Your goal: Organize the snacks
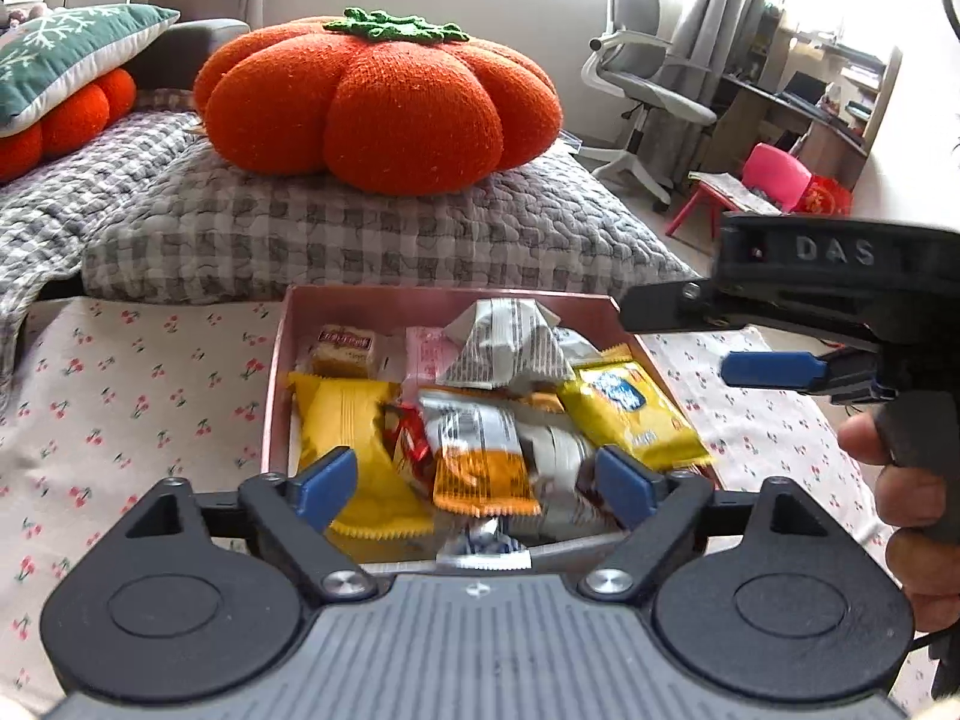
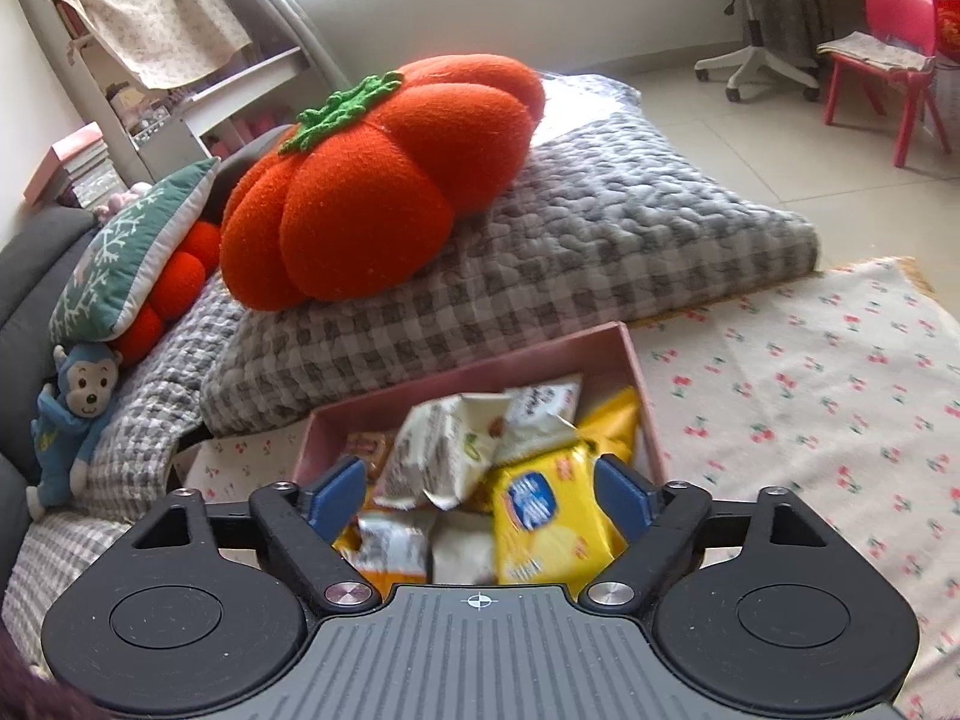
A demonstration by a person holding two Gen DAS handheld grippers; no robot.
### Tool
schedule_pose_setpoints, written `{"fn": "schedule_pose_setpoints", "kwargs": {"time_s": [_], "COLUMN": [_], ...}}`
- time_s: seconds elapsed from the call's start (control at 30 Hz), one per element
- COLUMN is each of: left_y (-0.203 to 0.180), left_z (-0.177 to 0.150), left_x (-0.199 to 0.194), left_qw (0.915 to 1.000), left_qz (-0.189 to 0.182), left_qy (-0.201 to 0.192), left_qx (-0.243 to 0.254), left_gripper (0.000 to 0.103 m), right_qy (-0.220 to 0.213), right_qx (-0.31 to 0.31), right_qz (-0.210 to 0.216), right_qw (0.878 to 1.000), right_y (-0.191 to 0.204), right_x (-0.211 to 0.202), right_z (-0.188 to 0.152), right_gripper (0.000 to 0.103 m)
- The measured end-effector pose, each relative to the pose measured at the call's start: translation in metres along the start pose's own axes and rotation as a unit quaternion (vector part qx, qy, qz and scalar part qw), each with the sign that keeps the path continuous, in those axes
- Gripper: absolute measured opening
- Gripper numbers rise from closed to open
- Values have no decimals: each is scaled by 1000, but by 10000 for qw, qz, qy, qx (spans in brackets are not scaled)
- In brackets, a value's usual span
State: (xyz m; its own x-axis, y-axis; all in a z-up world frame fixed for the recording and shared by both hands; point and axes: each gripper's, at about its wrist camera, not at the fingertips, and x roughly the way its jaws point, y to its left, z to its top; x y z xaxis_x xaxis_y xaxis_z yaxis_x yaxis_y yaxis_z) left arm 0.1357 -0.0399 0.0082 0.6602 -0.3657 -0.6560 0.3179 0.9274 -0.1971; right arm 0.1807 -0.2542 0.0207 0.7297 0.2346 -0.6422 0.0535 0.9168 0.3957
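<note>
**Snack box full, both grippers spread**

While the pink box sits on the cherry-print cloth, it holds the snack packets piled loose, a yellow packet at its right side. Your left gripper hangs over the near rim, jaws spread, gripping nothing. Your right gripper is spread too, just right of the box. Pumpkin cushion on the checked quilt beyond.

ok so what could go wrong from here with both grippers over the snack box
1. The pink box is heaped; the grey-striped packet on top could slide out if nudged.
2. The left hand-held gripper and right hand-held gripper, both open, hover close together and might collide.
</note>
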Motion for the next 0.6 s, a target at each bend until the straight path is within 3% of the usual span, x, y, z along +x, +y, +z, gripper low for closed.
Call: {"fn": "schedule_pose_setpoints", "kwargs": {"time_s": [0.2, 0.43, 0.6], "left_y": [-2, -12, -10], "left_z": [-11, -26, -37], "left_x": [-18, -33, -48], "left_qw": [9998, 9987, 9956], "left_qz": [164, 434, 837], "left_qy": [62, 185, 393], "left_qx": [49, 183, -173], "left_gripper": [98, 101, 102], "right_qy": [-65, -69, 56], "right_qx": [-1, -111, -191], "right_qz": [-130, -410, -676], "right_qw": [9999, 9991, 9975], "right_y": [-8, -13, -15], "right_x": [-26, -52, -69], "right_z": [-21, -45, -67], "right_gripper": [95, 96, 96]}}
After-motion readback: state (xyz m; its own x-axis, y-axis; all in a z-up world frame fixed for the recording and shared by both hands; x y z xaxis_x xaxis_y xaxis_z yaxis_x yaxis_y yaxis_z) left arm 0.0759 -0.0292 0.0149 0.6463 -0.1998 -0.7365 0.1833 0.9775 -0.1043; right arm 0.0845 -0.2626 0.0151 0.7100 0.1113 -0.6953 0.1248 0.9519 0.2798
